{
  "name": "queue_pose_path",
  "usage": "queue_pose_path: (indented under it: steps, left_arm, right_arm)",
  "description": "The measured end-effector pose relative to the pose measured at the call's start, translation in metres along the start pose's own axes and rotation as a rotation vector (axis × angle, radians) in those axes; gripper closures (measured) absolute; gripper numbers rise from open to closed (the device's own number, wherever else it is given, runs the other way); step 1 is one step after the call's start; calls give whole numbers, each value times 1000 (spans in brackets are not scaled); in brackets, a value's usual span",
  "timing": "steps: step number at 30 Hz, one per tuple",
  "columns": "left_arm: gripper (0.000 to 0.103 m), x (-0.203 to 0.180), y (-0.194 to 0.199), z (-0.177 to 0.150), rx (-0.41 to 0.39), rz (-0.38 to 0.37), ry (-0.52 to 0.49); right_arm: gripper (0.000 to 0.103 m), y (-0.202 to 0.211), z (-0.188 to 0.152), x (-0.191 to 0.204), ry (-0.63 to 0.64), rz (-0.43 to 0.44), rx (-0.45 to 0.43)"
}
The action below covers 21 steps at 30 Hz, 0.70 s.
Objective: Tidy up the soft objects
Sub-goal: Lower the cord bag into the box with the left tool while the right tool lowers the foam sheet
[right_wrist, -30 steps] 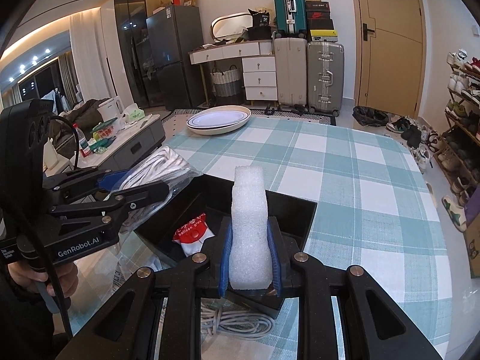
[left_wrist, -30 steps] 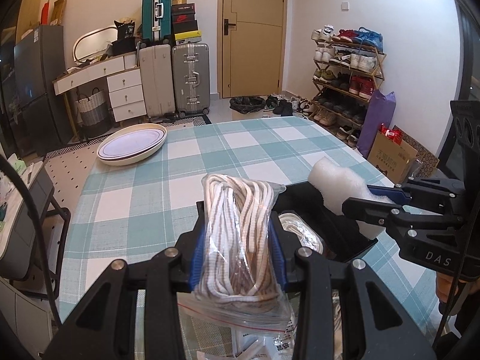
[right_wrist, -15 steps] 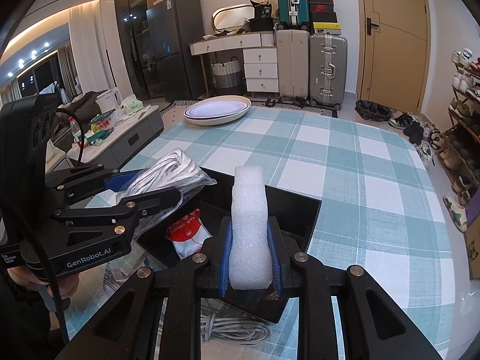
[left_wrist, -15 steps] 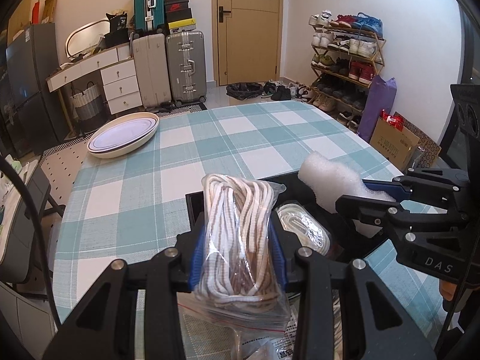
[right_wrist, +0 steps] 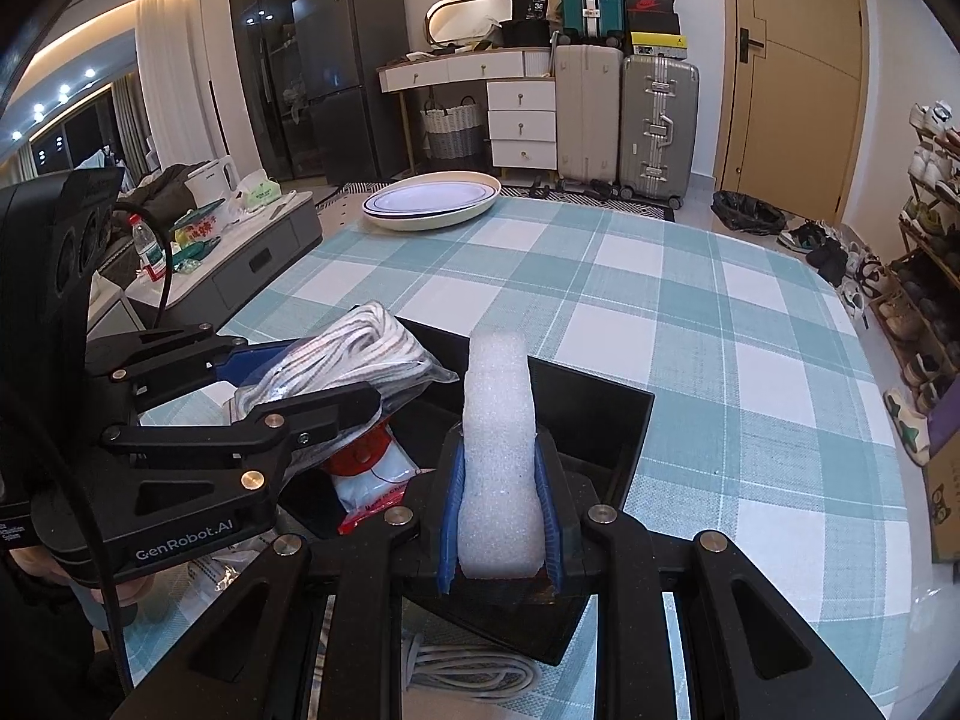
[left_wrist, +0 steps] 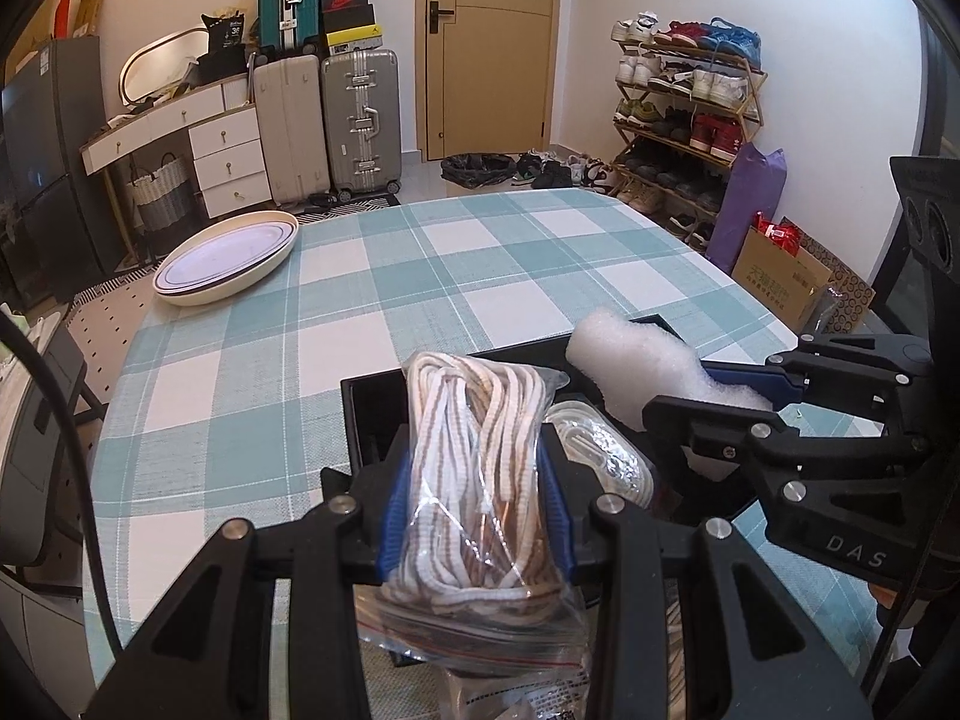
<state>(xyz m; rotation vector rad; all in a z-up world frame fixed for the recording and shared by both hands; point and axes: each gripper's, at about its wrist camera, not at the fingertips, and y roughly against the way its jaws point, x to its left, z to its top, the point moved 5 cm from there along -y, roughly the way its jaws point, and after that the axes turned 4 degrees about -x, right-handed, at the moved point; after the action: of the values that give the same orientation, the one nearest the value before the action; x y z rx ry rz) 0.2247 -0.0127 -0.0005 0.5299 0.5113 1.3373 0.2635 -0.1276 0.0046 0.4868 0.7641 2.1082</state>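
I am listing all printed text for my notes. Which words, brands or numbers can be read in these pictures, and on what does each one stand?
"GenRobot.AI": body of the left gripper.
"DAS": body of the right gripper.
"36": black bag on the white dresser.
Print on the cardboard box, shoe boxes and red-and-white packet: too small or blurred.

My left gripper (left_wrist: pixel 477 516), matt black plastic with blue rubbery pads, pinches a glossy, crinkled clear plastic bag of braided cloth rope (left_wrist: pixel 480 462). My right gripper (right_wrist: pixel 499 516), of the same matt plastic, squeezes a white foam piece (right_wrist: pixel 498 456) with a grainy, rough surface. Under both are a matt black plastic bin (right_wrist: pixel 606 420) and a woven checked tablecloth (left_wrist: pixel 456 276).
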Motion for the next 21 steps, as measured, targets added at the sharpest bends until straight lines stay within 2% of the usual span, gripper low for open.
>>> queue_pose_path:
  steps: [21]
  left_arm:
    - [66,-14,-19,3,9,-9,-42]
  right_arm:
    - [81,-9,-10,-10,-6,-34,17]
